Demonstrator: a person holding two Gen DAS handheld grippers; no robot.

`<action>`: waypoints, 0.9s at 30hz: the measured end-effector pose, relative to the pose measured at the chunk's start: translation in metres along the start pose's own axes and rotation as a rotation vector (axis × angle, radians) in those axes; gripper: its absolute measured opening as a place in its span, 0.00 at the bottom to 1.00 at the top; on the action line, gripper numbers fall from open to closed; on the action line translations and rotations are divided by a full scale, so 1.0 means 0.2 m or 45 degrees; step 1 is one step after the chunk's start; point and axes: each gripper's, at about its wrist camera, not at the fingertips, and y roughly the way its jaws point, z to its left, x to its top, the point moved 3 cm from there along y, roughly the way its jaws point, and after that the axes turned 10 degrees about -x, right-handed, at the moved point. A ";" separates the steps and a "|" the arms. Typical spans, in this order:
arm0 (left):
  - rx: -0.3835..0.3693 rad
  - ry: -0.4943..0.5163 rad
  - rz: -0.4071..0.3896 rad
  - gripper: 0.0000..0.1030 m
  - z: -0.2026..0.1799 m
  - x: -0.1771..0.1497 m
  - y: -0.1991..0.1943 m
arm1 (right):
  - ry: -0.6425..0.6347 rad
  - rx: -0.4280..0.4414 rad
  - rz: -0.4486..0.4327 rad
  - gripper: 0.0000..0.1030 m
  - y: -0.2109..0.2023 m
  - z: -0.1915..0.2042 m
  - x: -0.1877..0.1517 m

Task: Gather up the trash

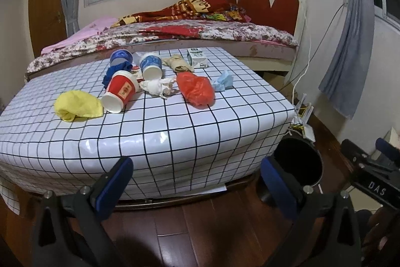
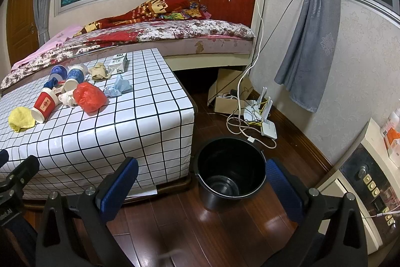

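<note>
Trash lies on a low table with a white checked cover (image 1: 175, 131) (image 2: 140, 116): a yellow wad (image 1: 77, 105) (image 2: 21, 119), a red paper cup on its side (image 1: 120, 91) (image 2: 45, 104), two blue cups (image 1: 150, 65) (image 2: 75, 75), a white crumpled wad (image 1: 160, 86), a red plastic bag (image 1: 196, 89) (image 2: 88, 96), a light blue tissue (image 1: 223, 84) (image 2: 118, 88), a beige wrapper (image 1: 177, 63) and a small carton (image 1: 197, 57) (image 2: 117, 63). An empty black bucket (image 2: 230, 172) (image 1: 300, 164) stands on the floor at the table's right corner. My left gripper (image 1: 197, 182) is open, in front of the table. My right gripper (image 2: 202, 182) is open, above the floor near the bucket.
A bed (image 1: 175, 31) stands behind the table. Cables, a router (image 2: 267, 128) and a cardboard box (image 2: 227, 96) lie on the wooden floor by the right wall. A cabinet (image 2: 362, 179) stands at the right. Curtains (image 2: 312, 41) hang by the wall.
</note>
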 end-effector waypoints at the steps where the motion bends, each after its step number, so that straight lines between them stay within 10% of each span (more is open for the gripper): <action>1: 0.014 0.010 0.001 0.99 0.00 0.00 0.00 | 0.000 -0.001 0.000 0.99 0.00 0.00 0.00; 27: 0.062 0.059 -0.027 0.99 0.01 0.01 -0.02 | -0.006 0.028 0.004 0.99 0.02 0.02 -0.01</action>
